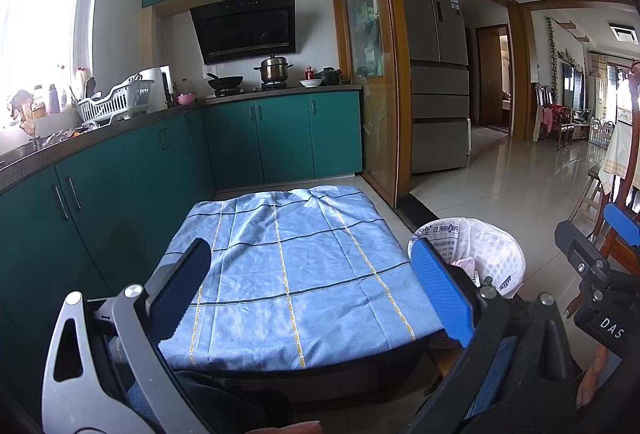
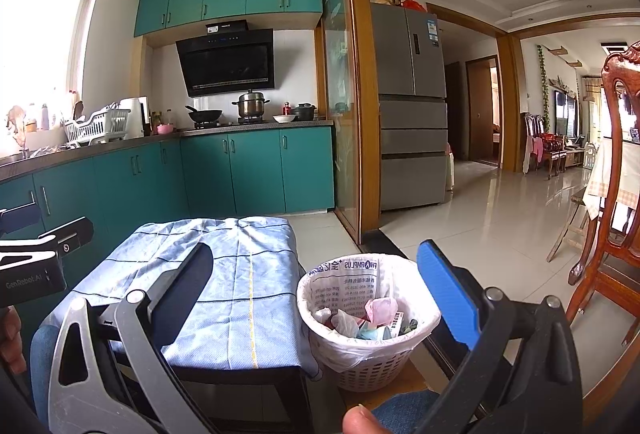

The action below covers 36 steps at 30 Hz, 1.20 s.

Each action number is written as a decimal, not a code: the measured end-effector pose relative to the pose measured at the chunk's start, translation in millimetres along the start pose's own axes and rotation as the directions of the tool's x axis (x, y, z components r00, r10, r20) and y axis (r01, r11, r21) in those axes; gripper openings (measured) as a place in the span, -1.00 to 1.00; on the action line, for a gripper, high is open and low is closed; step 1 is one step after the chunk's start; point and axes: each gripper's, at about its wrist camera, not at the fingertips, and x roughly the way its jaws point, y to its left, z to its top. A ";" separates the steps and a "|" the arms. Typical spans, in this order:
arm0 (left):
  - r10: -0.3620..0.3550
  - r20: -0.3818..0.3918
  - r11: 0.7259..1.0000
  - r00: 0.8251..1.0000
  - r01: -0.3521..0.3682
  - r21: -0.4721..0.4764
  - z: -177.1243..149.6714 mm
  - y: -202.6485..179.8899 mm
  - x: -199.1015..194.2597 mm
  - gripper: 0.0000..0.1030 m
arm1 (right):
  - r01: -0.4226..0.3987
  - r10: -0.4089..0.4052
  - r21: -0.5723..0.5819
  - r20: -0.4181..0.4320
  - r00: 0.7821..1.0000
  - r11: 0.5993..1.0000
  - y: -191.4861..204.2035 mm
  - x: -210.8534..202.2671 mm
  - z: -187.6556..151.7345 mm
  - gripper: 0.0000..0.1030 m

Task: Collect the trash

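A white lattice waste basket (image 2: pixel 368 358), lined with a printed white plastic bag, stands on the floor to the right of a low table under a blue checked cloth (image 2: pixel 224 294). Several pieces of crumpled trash (image 2: pixel 368 318) lie inside it. My right gripper (image 2: pixel 320 294) is open and empty, held above the table's right edge and the basket. My left gripper (image 1: pixel 312 290) is open and empty, held over the near part of the cloth (image 1: pixel 296 266). The basket also shows in the left wrist view (image 1: pixel 488 258), at the right, partly behind a blue finger.
Teal kitchen cabinets (image 1: pixel 120 170) run along the left and the back. A wooden sliding door frame (image 2: pixel 360 106) and a grey fridge (image 2: pixel 412 106) stand behind the basket. A wooden chair (image 2: pixel 612 218) stands at the right. Shiny tile floor (image 2: pixel 480 218) stretches into the living room.
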 end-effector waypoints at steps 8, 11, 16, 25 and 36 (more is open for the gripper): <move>-0.012 0.004 1.000 1.000 0.012 -0.014 -1.1 3.3 -0.6 0.94 | -0.002 0.002 -0.002 -0.001 1.000 1.000 0.0 0.8 -1.1 0.93; -0.028 -0.004 0.999 1.000 0.028 -0.033 -2.2 8.7 0.6 0.94 | -0.004 0.003 -0.004 -0.003 1.000 1.000 0.6 2.0 -1.3 0.93; 0.011 -0.013 1.000 1.000 -0.011 -0.023 -2.9 8.8 3.5 0.94 | -0.007 0.007 -0.008 -0.009 1.000 1.000 1.8 4.7 -3.2 0.93; -0.037 -0.009 0.999 0.999 0.037 -0.029 -2.8 10.1 4.7 0.94 | -0.009 0.009 -0.017 -0.017 1.000 1.000 5.3 9.1 -2.8 0.93; -0.030 -0.023 0.999 0.999 0.030 -0.021 -2.7 9.3 9.8 0.94 | -0.013 0.012 -0.026 -0.031 0.999 1.000 8.1 16.0 -4.3 0.93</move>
